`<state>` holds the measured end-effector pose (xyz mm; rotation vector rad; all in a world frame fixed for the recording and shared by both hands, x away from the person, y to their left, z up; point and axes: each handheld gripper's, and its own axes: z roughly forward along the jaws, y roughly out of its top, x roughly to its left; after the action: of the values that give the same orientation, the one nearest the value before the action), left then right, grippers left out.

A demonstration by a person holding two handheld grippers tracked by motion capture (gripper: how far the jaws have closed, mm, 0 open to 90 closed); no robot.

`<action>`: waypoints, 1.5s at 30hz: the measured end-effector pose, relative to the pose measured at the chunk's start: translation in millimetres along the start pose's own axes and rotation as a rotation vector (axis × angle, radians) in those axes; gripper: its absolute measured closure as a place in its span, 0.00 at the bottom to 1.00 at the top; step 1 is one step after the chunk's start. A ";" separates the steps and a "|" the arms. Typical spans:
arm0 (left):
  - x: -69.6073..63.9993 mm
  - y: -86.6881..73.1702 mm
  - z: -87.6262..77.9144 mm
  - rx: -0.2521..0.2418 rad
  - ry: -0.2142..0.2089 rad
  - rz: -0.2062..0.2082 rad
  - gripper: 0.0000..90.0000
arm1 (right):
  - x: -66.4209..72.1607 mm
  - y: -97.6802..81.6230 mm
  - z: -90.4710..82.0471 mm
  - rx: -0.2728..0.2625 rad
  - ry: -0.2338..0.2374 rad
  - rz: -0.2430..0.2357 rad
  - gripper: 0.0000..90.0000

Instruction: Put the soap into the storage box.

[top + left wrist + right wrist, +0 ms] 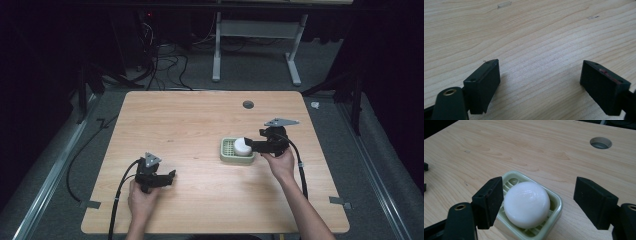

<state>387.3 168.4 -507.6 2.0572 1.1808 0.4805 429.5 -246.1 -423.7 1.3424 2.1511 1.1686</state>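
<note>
On table (200, 125): white soap (526, 204) in green dish (557, 205); right tongs (537, 203) spread around it; left tongs (540, 87) spread, empty.

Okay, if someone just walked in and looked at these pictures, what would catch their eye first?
Probably the round white soap sitting in a pale green dish right of the table's middle. The right gripper hangs open just over it, jaws either side. The left gripper, also open, rests near the front left over bare wood.
</note>
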 end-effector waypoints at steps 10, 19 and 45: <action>0.0 0.0 0.0 0.001 0.000 0.001 0.19 | -10.0 -3.8 -13.6 -0.027 -0.010 0.022 0.28; -0.1 0.0 -0.1 0.001 0.000 -0.001 0.19 | -18.8 -6.3 -26.0 -0.044 -0.029 0.039 0.28; 0.0 0.0 0.0 0.001 0.000 0.001 0.19 | -32.2 -23.2 -56.4 -0.074 -0.070 0.073 0.29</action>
<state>387.3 168.4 -507.6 2.0585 1.1804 0.4809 395.0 -304.8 -412.2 1.4184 2.0065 1.1977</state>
